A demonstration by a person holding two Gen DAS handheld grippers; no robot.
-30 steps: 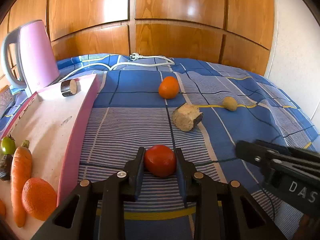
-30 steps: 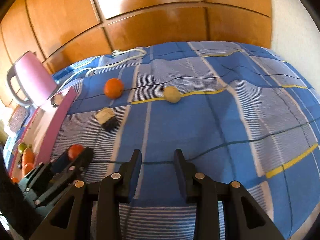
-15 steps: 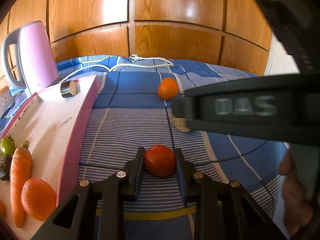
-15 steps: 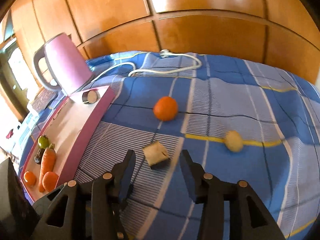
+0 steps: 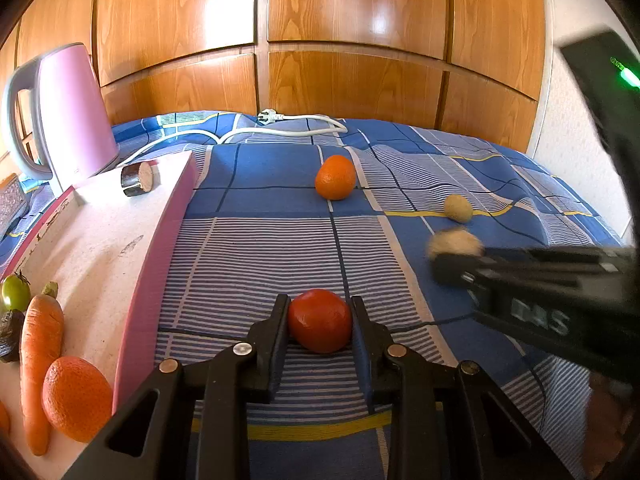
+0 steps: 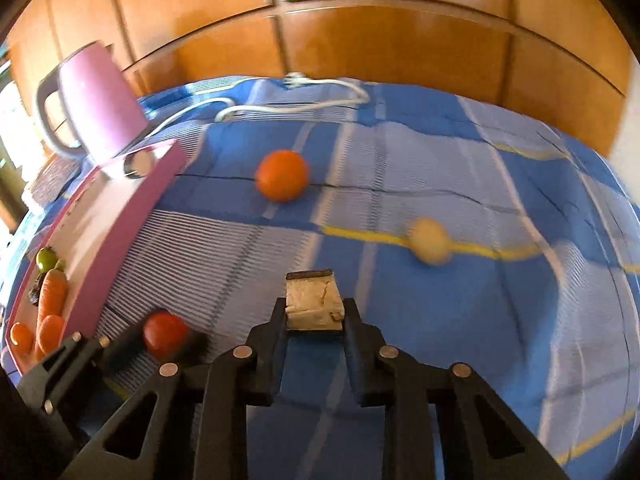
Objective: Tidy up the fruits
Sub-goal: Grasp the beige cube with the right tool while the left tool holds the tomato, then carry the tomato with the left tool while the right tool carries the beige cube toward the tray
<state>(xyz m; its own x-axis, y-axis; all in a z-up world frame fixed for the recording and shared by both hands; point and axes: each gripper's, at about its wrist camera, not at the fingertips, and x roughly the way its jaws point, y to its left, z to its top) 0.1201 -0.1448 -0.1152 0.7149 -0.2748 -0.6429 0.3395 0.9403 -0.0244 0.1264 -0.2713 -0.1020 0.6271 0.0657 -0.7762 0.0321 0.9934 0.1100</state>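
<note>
My left gripper (image 5: 319,322) is shut on a red tomato (image 5: 320,320) just above the blue striped bedspread. My right gripper (image 6: 314,314) is shut on a pale cut chunk with a dark rind (image 6: 314,300), lifted off the cloth; in the left wrist view that chunk (image 5: 454,242) shows blurred at the tip of the right gripper. An orange (image 5: 335,177) and a small yellowish fruit (image 5: 458,208) lie farther back on the bed. The pink-edged tray (image 5: 156,264) at the left holds a carrot (image 5: 40,364), an orange (image 5: 76,398), a green fruit (image 5: 15,292) and a dark cut piece (image 5: 138,179).
A pink kettle (image 5: 66,110) stands behind the tray at the far left. A white cable with a plug (image 5: 276,122) lies along the back of the bed under wooden wall panels. A white wall borders the bed on the right.
The right gripper swung over to the pale chunk, closed on it and lifted it to the right. The left gripper and its tomato have not moved.
</note>
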